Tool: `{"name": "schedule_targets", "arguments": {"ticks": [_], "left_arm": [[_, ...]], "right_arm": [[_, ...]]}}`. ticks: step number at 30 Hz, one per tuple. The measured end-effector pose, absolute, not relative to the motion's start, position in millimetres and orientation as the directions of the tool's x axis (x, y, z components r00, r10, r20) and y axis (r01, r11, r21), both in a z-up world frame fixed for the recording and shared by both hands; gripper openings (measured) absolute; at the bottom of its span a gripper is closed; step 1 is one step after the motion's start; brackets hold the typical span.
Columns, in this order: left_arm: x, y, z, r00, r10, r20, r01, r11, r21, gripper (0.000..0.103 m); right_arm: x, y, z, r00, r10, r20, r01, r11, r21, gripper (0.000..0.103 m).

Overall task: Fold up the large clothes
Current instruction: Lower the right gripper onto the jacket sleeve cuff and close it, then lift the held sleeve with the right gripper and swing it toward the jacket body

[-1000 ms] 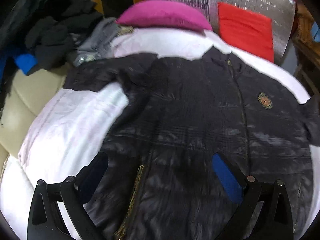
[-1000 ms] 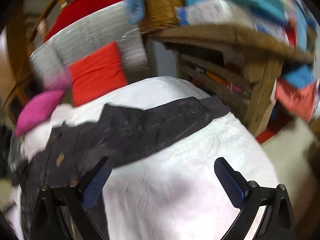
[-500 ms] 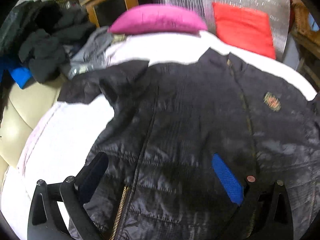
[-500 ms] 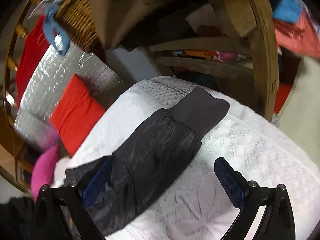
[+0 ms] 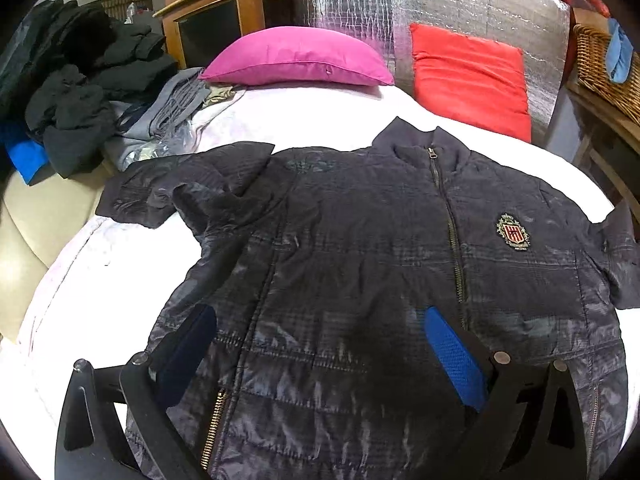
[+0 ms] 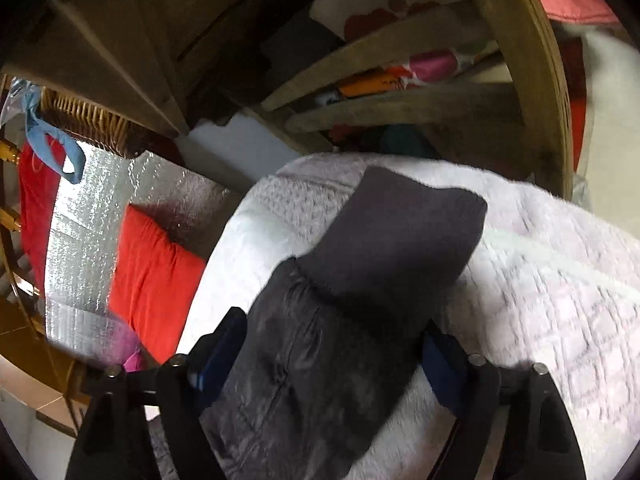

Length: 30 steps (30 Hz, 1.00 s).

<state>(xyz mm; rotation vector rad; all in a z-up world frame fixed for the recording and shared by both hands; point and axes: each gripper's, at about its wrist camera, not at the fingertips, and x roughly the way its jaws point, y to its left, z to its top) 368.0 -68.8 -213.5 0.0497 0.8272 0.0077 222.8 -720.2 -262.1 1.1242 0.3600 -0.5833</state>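
Sleeve geometry decides your next move: the dark quilted zip-front jacket point(image 5: 360, 264) lies face up, spread flat on the white textured bedspread point(image 5: 100, 272), collar toward the magenta pillow point(image 5: 296, 56). Its far sleeve point(image 6: 340, 320), ending in a plain knit cuff point(image 6: 400, 240), stretches away from the jacket's body toward the wooden shelf unit point(image 6: 400, 104), and its long axis runs straight out between the fingers of your right gripper point(image 6: 324, 356). That gripper is the nearer one; its jaws have just been closing and now straddle the sleeve beside the cuff, but whether the pads already press the cloth I cannot tell. Your left gripper point(image 5: 320, 348) hangs wide open over the jacket's lower front, holding nothing, well apart from that sleeve.
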Motion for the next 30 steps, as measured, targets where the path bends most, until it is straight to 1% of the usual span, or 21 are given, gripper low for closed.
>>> {"name": "schedule_targets", "arguments": {"ticks": [1, 2, 3, 4, 7, 11, 14, 18, 22, 26, 30], "left_arm": [[368.1, -68.9, -213.3, 0.678, 0.026, -0.735, 0.012, 0.999, 0.047, 0.103], [368.6, -69.0, -213.2, 0.679, 0.028, -0.734, 0.011, 0.999, 0.048, 0.103], [369.2, -68.9, -213.2, 0.678, 0.028, -0.734, 0.009, 0.999, 0.047, 0.103], [369.5, -68.7, -213.0, 0.678, 0.026, -0.735, 0.008, 0.999, 0.043, 0.103], [370.1, -66.4, -212.3, 0.679, 0.024, -0.733, 0.002, 0.999, 0.035, 0.103], [369.7, -63.0, -209.5, 0.682, 0.021, -0.731, 0.001, 1.0, 0.029, 0.103], [368.4, -59.0, -206.2, 0.685, 0.011, -0.728, -0.001, 1.0, 0.014, 0.103], [365.7, -55.4, -201.1, 0.69, -0.005, -0.724, 0.009, 1.0, 0.002, 0.103], [363.0, -51.0, -196.1, 0.691, -0.018, -0.722, 0.025, 1.0, -0.001, 0.103], [358.7, -41.5, -188.5, 0.699, -0.027, -0.715, 0.041, 0.999, 0.003, 0.103], [356.0, -29.0, -182.5, 0.693, -0.04, -0.72, 0.055, 0.999, -0.004, 0.103]], "right_arm": [[223.2, -721.6, -263.5, 0.799, -0.253, -0.545, 0.6, 0.304, 0.74, 0.065], [224.6, -722.9, -266.1, 0.799, -0.252, -0.546, 0.601, 0.3, 0.741, 0.058], [226.5, -725.4, -269.5, 0.8, -0.246, -0.547, 0.6, 0.295, 0.744, 0.042], [227.1, -727.5, -273.3, 0.803, -0.24, -0.546, 0.596, 0.287, 0.75, 0.037], [224.6, -727.2, -271.3, 0.813, -0.259, -0.522, 0.582, 0.306, 0.754, 0.032], [223.1, -718.8, -257.0, 0.818, -0.291, -0.496, 0.574, 0.348, 0.742, 0.029], [220.8, -704.8, -236.9, 0.835, -0.316, -0.451, 0.548, 0.4, 0.735, 0.028], [220.1, -677.5, -204.7, 0.86, -0.319, -0.399, 0.509, 0.474, 0.719, 0.028], [224.9, -632.7, -162.8, 0.885, -0.323, -0.335, 0.465, 0.575, 0.674, 0.027], [235.5, -583.7, -126.7, 0.911, -0.303, -0.28, 0.412, 0.656, 0.632, 0.025], [257.4, -525.8, -98.0, 0.937, -0.241, -0.251, 0.346, 0.728, 0.592, 0.025]]}}
